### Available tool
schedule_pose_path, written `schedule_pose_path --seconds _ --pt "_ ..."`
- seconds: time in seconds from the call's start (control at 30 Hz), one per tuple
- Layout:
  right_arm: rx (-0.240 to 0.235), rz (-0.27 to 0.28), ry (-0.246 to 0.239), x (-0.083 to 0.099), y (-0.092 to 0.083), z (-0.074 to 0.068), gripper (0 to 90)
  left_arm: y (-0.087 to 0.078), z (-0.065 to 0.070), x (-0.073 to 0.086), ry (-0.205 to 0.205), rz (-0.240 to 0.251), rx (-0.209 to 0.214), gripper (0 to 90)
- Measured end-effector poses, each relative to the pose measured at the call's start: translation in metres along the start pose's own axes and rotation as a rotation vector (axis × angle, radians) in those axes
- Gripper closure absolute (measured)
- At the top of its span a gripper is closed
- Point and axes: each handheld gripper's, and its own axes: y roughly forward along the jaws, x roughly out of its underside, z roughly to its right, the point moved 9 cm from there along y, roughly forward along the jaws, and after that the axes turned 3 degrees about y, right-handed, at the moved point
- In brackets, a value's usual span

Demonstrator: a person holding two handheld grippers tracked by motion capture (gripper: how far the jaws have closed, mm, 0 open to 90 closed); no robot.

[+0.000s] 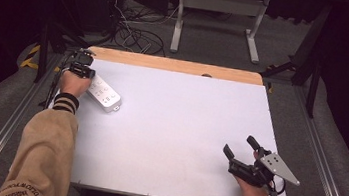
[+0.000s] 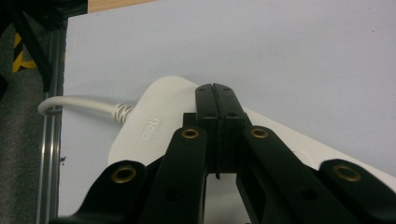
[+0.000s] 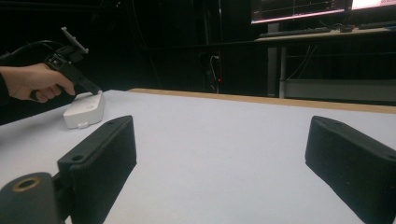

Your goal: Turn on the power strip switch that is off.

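- A white power strip (image 1: 104, 94) lies flat on the white worktop (image 1: 179, 129), near its far left corner, with its thick white cable (image 2: 79, 103) running off the worktop's left edge.
- The left gripper (image 2: 216, 88) is tilted down onto the cable end of the power strip. Its two black fingers (image 2: 205, 100) are pressed together with nothing between them, their tips resting on or just above the strip's top face; contact cannot be told for certain.
- The right gripper (image 1: 239, 146) sits well apart from the power strip, near the worktop's front right corner, with its fingers (image 3: 100, 156) spread wide and holding nothing.
- Risk: closed tips on a smooth plastic top give a push, not a hold. A sideways push could make the tips skid off, or spin the strip around its cable end.
- Risk: the strip is close to the left edge, and the hanging cable pulls that way, so a nudge leftward could send it over.
- Risk: pressing down off-centre could tip up the far end or trip a switch.
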Motion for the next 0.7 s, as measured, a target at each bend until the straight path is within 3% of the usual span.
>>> schedule_pose_path --seconds 0.27,0.43,0.5,0.6,0.63,0.7 --pt "-0.003 0.005 0.006 -0.0014 0.0004 0.0001 9.3 -0.0004 -0.0009 0.0006 -0.023 0.005 0.021 90.0" --pt "-0.002 0.004 0.01 -0.0019 0.002 -0.0001 9.4 -0.0002 0.0004 0.0004 0.006 0.009 -0.008 90.0" --pt "-0.002 0.005 0.013 -0.0023 0.0018 -0.0005 9.3 -0.0007 0.001 0.0009 0.0 0.007 -0.006 90.0" --pt "-0.003 0.008 0.009 -0.0032 0.0015 -0.0008 9.4 -0.002 0.004 0.0008 -0.013 0.01 0.03 90.0" --pt "-0.003 0.008 0.009 -0.0032 0.0015 -0.0008 9.4 -0.0018 0.0045 0.001 -0.002 0.013 0.016 90.0" --pt "-0.006 0.007 0.006 -0.0031 0.0015 -0.0018 9.3 -0.0012 0.0085 0.0011 0.06 0.014 -0.065 90.0"
